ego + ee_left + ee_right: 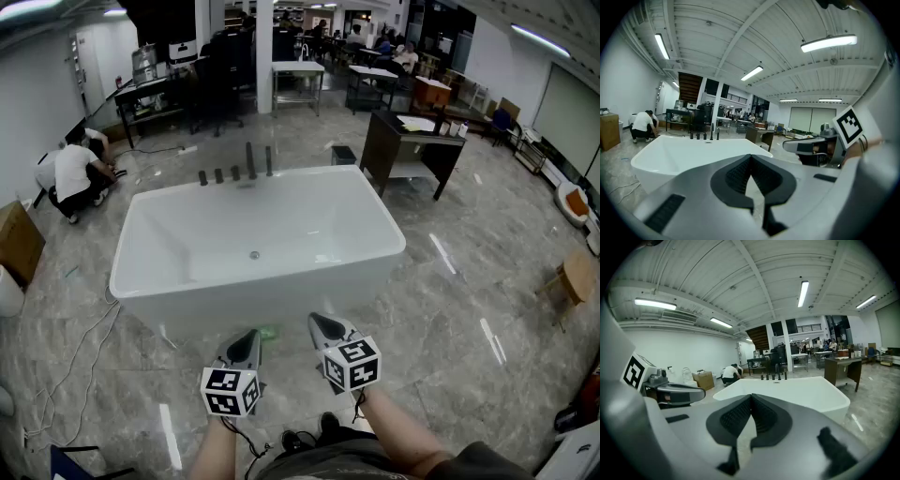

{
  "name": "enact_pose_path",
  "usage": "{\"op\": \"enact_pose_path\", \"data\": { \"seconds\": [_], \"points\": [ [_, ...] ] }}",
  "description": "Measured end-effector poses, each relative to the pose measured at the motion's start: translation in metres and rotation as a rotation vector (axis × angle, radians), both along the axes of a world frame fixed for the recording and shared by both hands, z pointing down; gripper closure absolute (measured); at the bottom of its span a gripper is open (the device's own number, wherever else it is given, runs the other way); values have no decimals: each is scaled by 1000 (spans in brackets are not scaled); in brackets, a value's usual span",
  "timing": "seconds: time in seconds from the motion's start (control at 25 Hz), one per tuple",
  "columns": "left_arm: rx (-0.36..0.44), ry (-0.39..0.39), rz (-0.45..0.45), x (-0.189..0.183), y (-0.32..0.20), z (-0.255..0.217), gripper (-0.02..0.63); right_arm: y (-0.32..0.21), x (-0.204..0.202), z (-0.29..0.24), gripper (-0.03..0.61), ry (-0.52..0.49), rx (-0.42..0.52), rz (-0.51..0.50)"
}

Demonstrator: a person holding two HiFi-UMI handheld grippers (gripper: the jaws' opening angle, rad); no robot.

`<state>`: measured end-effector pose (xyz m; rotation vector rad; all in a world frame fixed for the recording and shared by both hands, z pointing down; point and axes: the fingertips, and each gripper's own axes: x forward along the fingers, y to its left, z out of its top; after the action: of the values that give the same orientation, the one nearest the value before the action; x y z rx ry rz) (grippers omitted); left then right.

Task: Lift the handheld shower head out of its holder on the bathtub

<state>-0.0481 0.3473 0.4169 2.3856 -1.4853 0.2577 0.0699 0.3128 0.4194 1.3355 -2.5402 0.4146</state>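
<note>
Both grippers stood short of the job, and the risks lay ahead. The shower head (250,159) sat upright among a row of dark fittings (218,175) on the far rim of the bathtub (262,292), well beyond the fingertips and across the whole basin. The fittings looked much alike, so a reach could land on the wrong post. Fingers brought in pressed together would likely knock the head in its holder rather than close around it. A loose cable (84,356) on the floor, off to the left of the fingers, could catch a foot on the way round. The left gripper (251,334) had its fingers (737,174) closed tip to tip on nothing. The right gripper (317,321), just beside it, was likewise closed and empty. Neither touched the tub.
</note>
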Motion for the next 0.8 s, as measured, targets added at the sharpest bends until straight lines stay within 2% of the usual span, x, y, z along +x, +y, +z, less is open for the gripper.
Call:
{"op": "enact_pose_path", "data": {
  "seconds": [0.48,0.68,0.8],
  "points": [
    [1,-7,-4,-5,-8,2,600,-7,-2,3,553,30,8,-13],
    [9,9,-11,13,-22,0,598,-18,15,-7,552,-82,11,-19],
    [15,-13,-17,32,-36,-3,598,-30,36,-7,551,-99,14,-15]
  ]
}}
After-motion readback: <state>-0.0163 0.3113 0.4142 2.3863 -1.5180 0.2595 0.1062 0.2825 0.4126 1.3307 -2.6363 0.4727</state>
